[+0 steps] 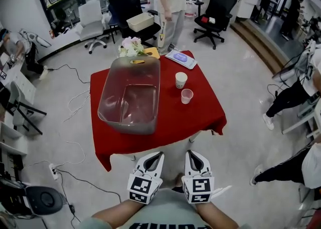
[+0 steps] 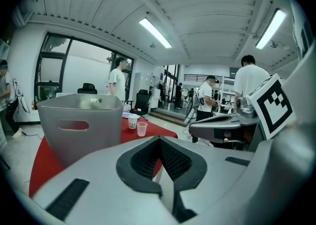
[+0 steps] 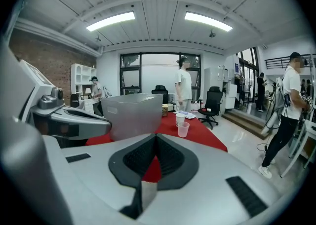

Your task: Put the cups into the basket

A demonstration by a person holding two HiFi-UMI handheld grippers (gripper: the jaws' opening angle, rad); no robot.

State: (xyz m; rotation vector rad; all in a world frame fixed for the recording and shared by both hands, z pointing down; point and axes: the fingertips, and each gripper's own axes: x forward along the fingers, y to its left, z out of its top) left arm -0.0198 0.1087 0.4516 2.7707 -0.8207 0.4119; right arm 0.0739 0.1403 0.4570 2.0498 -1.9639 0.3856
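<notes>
Cups: a white paper cup point(image 1: 181, 79) and a clear plastic cup point(image 1: 186, 96) stand upright on the right half of the table, the clear one nearer and just beside the paper one. Neither is in the basket.
Hard to make out: print on the paper cup is too small to read. A bunch of flowers point(image 1: 131, 46) and a yellowish thing point(image 1: 152, 52) are partly hidden behind the basket's far rim.
Cups against jaws: both cups are well apart from either gripper, far ahead and slightly right of them.
Basket: grey, translucent point(image 1: 108, 90), on the left of the red cloth point(image 1: 200, 115), apart from the cups.
Left gripper point(image 1: 158, 156): jaws clenched, nothing between them.
Right gripper point(image 1: 192, 154): jaws clenched, nothing between them.
Grippers' place: side by side off the table's near edge, close to the person's body.
Cut off: a person standing beyond the far edge point(image 1: 170, 7), above the shoulders.
</notes>
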